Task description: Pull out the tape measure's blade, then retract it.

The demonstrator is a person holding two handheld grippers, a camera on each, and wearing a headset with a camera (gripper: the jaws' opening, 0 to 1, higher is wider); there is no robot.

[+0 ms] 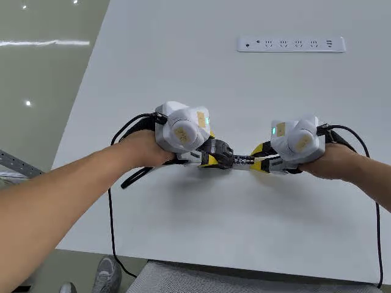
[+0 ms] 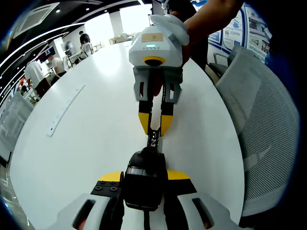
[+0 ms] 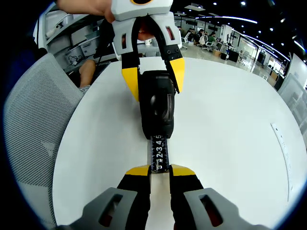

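While the person's forearms reach in from either side, the left gripper (image 1: 215, 156) with its white body and yellow-tipped black jaws is clamped on the squat black plastic tape measure case (image 1: 221, 154), one jaw pressed to each flank. In the left gripper view the case (image 2: 145, 179) sits between the two yellow tips, just above the white table (image 1: 183, 67).

Out of the case's right end runs a short stretch of narrow black blade with white numerals (image 1: 243, 160). It is straight and level, and the figures 1 to 5 are legible in the right gripper view (image 3: 159, 153).

Right of the case, at the blade's far end, the right gripper (image 1: 261, 159) of the same white and yellow build is pinched shut on the blade's tip. Its jaws are nearly together with only the strip between them (image 3: 159, 170).

Beyond the case and off to its right, well apart, a long white power strip (image 1: 291, 44) lies flat on the table. On the near side of the case, past the table's edge, is a grey mesh chair (image 1: 183, 279). A black cable (image 1: 110, 207) hangs from the left gripper, left of the case.
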